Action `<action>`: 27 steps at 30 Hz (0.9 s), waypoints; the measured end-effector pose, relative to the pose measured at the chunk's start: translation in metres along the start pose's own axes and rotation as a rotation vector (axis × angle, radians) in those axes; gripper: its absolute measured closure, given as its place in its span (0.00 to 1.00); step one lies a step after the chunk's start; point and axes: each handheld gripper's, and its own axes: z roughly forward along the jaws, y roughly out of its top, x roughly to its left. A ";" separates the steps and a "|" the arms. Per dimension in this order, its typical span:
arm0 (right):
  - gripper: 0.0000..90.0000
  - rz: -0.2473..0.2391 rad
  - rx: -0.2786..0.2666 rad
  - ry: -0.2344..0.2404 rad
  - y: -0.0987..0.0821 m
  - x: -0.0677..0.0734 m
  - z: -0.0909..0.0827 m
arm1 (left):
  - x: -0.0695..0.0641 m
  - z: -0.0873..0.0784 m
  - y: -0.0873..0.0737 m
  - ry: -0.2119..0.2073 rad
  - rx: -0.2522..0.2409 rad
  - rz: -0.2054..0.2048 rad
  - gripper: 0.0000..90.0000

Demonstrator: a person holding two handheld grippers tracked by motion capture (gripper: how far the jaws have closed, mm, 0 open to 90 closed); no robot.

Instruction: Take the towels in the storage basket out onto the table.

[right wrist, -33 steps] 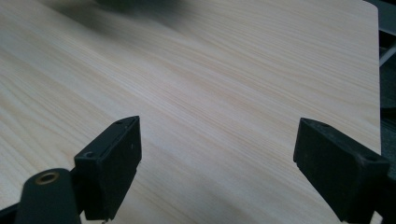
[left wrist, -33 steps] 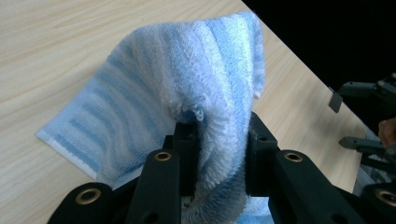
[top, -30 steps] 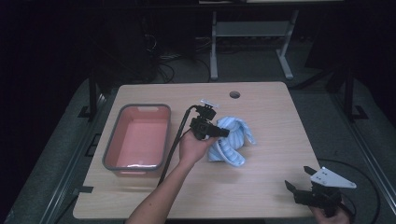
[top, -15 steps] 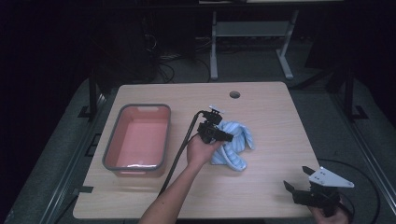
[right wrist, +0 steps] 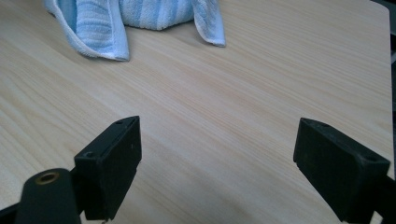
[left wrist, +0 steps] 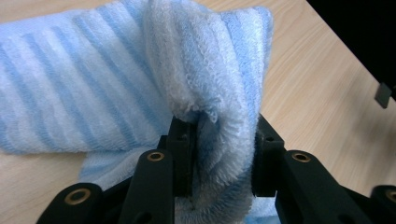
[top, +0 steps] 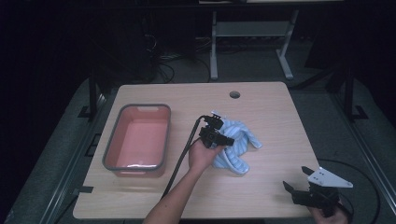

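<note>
Pale wood grain runs across the table (top: 271,116), with a round hole (top: 234,94) near its far edge and dark floor, cables and a metal stand beyond. My left gripper (left wrist: 219,158) has just been loosening, a fold of the blue striped towel (top: 238,142) between its jaws at the table's middle. My right gripper (right wrist: 217,163) hangs spread wide over bare wood. Left of the towel sits a pink tub (top: 140,140).

Towel (left wrist: 116,84) cut off left; fold hides tongs' (left wrist: 219,158) pads.
</note>
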 end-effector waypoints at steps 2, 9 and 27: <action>0.16 -0.003 0.004 -0.001 0.000 0.000 0.000 | -0.001 -0.001 0.000 0.004 0.005 0.007 0.67; 0.16 -0.014 0.002 0.002 0.001 0.001 0.001 | -0.003 -0.003 -0.003 -0.009 -0.013 0.012 0.57; 0.16 -0.020 0.005 -0.005 0.000 0.002 0.001 | 0.002 -0.026 -0.017 -0.073 -0.069 0.016 0.43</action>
